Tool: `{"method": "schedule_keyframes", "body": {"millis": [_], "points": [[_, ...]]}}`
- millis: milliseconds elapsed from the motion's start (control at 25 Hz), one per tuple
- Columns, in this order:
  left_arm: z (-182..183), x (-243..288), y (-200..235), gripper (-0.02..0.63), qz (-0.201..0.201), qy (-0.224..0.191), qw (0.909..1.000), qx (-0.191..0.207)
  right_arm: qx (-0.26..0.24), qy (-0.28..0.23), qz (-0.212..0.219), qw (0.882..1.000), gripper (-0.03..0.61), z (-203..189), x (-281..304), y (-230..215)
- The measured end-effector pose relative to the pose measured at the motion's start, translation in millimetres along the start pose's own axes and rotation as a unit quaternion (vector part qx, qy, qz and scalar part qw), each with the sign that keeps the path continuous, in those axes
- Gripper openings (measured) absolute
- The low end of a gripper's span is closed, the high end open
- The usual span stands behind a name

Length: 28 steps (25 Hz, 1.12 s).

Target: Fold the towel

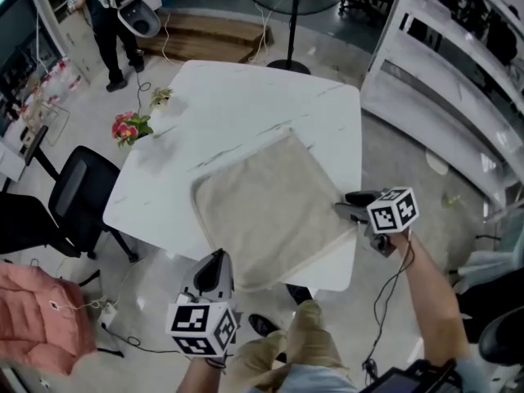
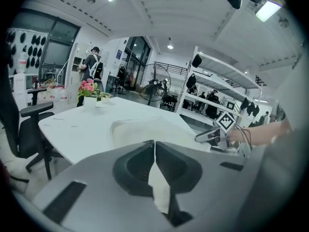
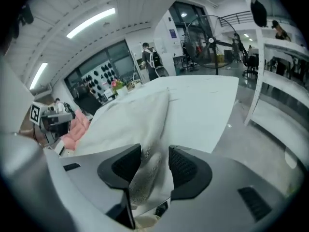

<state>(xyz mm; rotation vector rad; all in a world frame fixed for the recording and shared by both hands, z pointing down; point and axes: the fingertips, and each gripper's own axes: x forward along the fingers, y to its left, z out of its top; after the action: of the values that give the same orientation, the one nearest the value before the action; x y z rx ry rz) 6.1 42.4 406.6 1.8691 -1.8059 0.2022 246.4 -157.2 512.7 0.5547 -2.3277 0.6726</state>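
First, room: a bright hall with a glossy floor, shelving [image 1: 442, 72] on the right, a fan stand [image 1: 291, 15] and a person [image 1: 110, 23] at the far end, a black chair [image 1: 82, 191] and a pink cushion [image 1: 37, 318] on the left.
Table [image 1: 246, 97]: white with faint veining and rounded corners. It is bare apart from flowers [image 1: 129, 127] at its far-left edge, well apart from the work.
Towel [image 1: 270, 211]: beige and close to square, spread flat in one layer on the near-right part of the table. It is turned cornerwise to the person, and its nearest corner droops over the table edge.
Right gripper [image 1: 342, 208]: at the towel's right corner. Its jaws are spread with the cloth edge standing up between them, and the pads do not seem to press on it.
Left gripper [image 1: 218, 259]: at the towel's near-left edge by the table rim, jaws pressed together. A pale sliver shows behind the tips, and I cannot tell whether it is cloth.
Relation: the towel lies ahead and to the left of the right gripper, and ahead and to the right of the left one. The right gripper is the nearer, already straddling its corner.
Judgement: no fold is made yet. The coming move likely depends on the right jaws closing on that corner, so that it can be carried across the cloth toward the far-left side.
Risk: the smooth tabletop may let the whole towel slide rather than fold.
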Motion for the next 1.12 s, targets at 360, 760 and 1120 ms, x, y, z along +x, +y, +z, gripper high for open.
{"method": "schedule_keyframes", "body": {"millis": [360,760,1120], "points": [[-1,-18,5,0.011,0.02,-0.01,0.9997,-0.006,0.056,-0.008,0.056,0.997,0.048,20,1,19],[34,-73,20,0.012,0.061,-0.068,0.9952,-0.034,-0.142,-0.038,0.113,0.983,0.044,134,-27,155],[26,-131,49,0.012,0.119,-0.09,0.9867,-0.064,-0.344,0.021,0.196,0.918,0.046,116,20,299]]}}
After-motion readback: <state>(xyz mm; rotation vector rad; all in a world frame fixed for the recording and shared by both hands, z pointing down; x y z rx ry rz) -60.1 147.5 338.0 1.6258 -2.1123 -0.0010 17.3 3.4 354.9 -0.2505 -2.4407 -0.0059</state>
